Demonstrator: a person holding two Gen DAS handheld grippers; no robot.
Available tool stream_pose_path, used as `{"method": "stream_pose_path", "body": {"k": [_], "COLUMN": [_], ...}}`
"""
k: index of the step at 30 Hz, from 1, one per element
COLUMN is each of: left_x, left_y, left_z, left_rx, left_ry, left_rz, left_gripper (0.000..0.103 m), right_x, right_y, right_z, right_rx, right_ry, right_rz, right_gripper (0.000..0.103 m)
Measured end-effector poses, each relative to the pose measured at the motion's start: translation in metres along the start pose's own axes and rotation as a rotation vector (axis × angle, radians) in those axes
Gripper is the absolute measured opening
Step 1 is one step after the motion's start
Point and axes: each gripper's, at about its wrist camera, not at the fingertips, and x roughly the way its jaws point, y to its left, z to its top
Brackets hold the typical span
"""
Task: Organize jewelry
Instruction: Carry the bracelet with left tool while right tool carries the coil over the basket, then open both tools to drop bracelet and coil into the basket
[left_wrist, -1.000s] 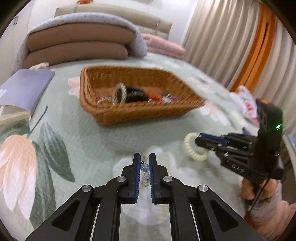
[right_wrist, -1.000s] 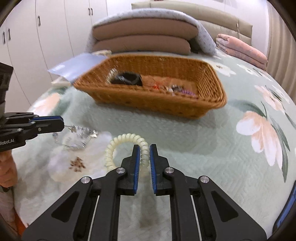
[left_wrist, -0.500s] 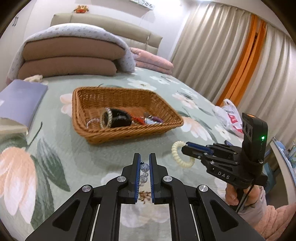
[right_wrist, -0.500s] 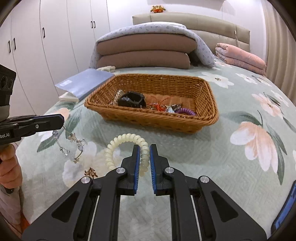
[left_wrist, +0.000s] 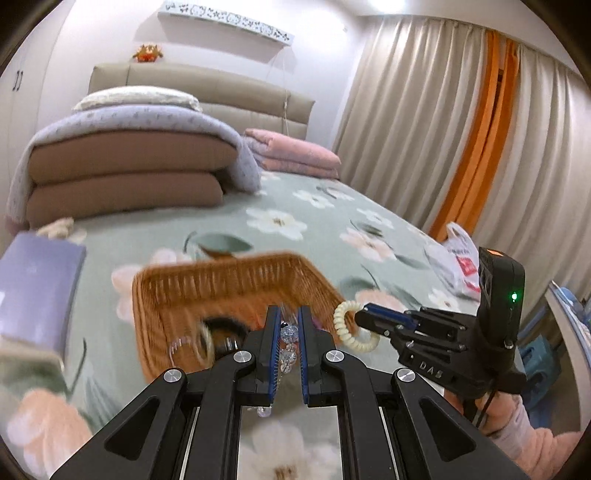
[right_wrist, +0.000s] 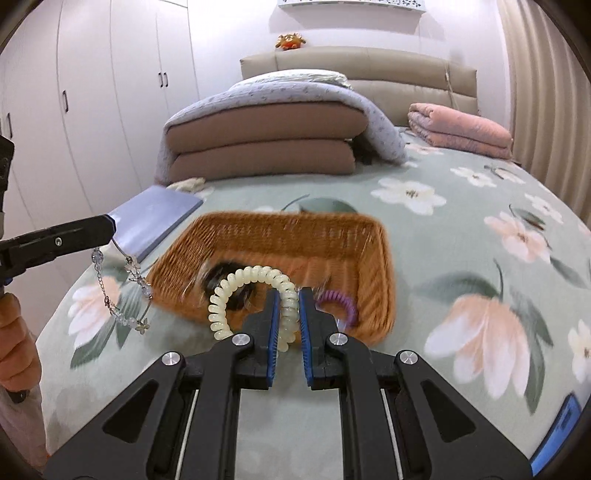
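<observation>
A brown wicker basket (left_wrist: 177, 291) (right_wrist: 295, 236) sits on the flowered bedspread and holds a black item (right_wrist: 225, 277), a purple coil tie (right_wrist: 338, 301) and a bangle (left_wrist: 203, 341). My left gripper (left_wrist: 289, 332) is shut on a crystal bead bracelet (left_wrist: 288, 345) that hangs above the basket's near edge; the bracelet also dangles in the right wrist view (right_wrist: 125, 295). My right gripper (right_wrist: 288, 314) is shut on a cream coil hair tie (right_wrist: 240, 291) held over the basket's near side; it shows in the left wrist view (left_wrist: 347, 328) too.
A purple book (left_wrist: 33, 288) (right_wrist: 155, 214) lies left of the basket. Folded brown and grey bedding (right_wrist: 266, 144) and a pink blanket (right_wrist: 458, 129) lie behind it. A plastic bag (left_wrist: 454, 258) sits at the bed's right edge by the curtains.
Both grippers have risen and moved forward toward the basket, carrying the bracelet and the coil tie. The basket now sits lower and closer in both views.
</observation>
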Motion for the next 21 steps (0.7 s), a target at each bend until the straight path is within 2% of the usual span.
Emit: {"method": "stream_pose_path", "body": {"k": [5,8,14,21], "left_x": [0.036,0.061,0.119,0.141], "left_y": [0.008,0.017,0.042,0.057], "left_z": [0.024,0.027,0.018,0.0], "left_rx": [-0.006,-0.006,-0.023,-0.042], "left_ry": [-0.021,-0.01,0.083,0.139], "left_rz": [0.048,0.097,0.158,0.181], "left_gripper": [0.009,0.009,0.009,0.009], "right_x": [0.044,0.076,0.134,0.164], "right_y": [-0.012,-0.017,-0.03,-0.04], "right_z": [0.032,0.04,0.04,0.03], "right_rx": [0.021,0.03,0.064,0.083], "right_ry": [0.031,0.071,0.167,0.22], "right_rz": [-0.032,-0.044,-0.05,-0.051], "right_gripper": [0.01,0.01,0.01,0.011]}}
